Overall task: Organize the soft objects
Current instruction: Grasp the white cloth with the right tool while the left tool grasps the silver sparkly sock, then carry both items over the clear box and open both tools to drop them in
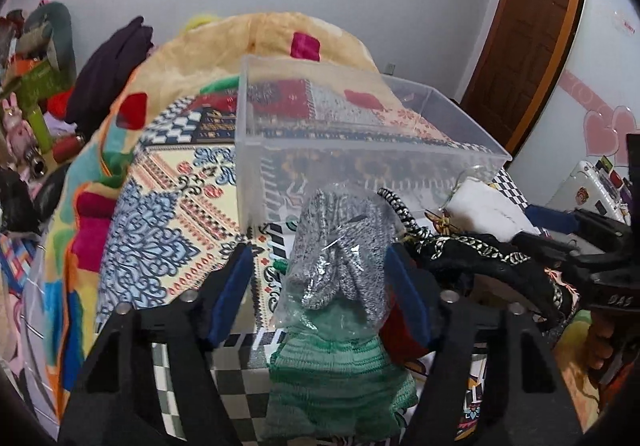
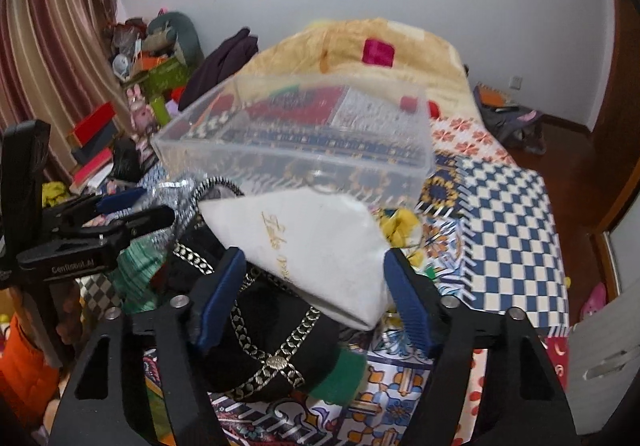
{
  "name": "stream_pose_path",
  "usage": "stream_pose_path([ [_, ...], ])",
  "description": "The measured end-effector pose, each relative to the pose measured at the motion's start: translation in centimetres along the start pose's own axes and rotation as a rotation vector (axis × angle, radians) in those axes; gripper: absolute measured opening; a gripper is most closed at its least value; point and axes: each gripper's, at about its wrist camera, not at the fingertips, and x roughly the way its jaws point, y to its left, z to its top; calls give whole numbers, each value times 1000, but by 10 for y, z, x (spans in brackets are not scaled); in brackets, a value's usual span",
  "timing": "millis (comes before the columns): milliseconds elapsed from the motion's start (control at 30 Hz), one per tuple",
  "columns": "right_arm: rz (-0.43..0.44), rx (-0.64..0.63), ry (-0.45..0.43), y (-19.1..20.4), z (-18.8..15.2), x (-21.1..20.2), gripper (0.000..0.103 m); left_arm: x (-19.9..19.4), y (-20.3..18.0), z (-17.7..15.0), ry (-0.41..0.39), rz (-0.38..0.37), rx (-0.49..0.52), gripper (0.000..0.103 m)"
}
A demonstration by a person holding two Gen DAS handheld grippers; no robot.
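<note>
- On the patterned bed quilt (image 2: pixel 516 206), an empty clear plastic storage box (image 1: pixel 360 150) stands just beyond a heap of soft goods.
- Left gripper (image 1: pixel 320 286): blue-padded fingers apart, straddling a grey knit bundle in a clear plastic bag (image 1: pixel 340 254) atop a green knitted item (image 1: pixel 340 378); contact on the right pad is uncertain.
- Right gripper (image 2: pixel 314 294): fingers apart around a white cloth pouch (image 2: pixel 312 242) lying on a black chain-trimmed fabric piece (image 2: pixel 272 342).
- Recommendation: close squarely on one item only, lift clear of the heap, then lower it into the box.

Left gripper (image 2: pixel 116 212) body, left of frame: "Centissot.AI", blurry. White pouch (image 2: pixel 304 246): gold script, unreadable.
</note>
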Motion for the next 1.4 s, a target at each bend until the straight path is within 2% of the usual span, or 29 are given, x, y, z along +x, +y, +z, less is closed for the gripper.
stream_pose_path([
  [167,12,1,37,-2,-3,10,54,8,-2,0,24,-51,-2,37],
  [267,8,12,37,-6,-4,7,39,4,-7,-1,13,-46,17,28],
  [400,0,26,32,-8,-3,6,17,-6,-11,-1,-11,-42,35,20],
  [467,7,33,19,-10,-2,2,12,-13,-13,0,-29,-34,46,17],
  [733,21,18,-79,-5,6,-26,8,-43,-15,7,-77,-44,56,14],
  [1100,39,1,-213,3,27,-58,7,-95,-20,31,-239,-10,81,14],
  [1400,17,-9,-308,3,56,-69,7,-89,-15,67,-279,-1,67,15],
])
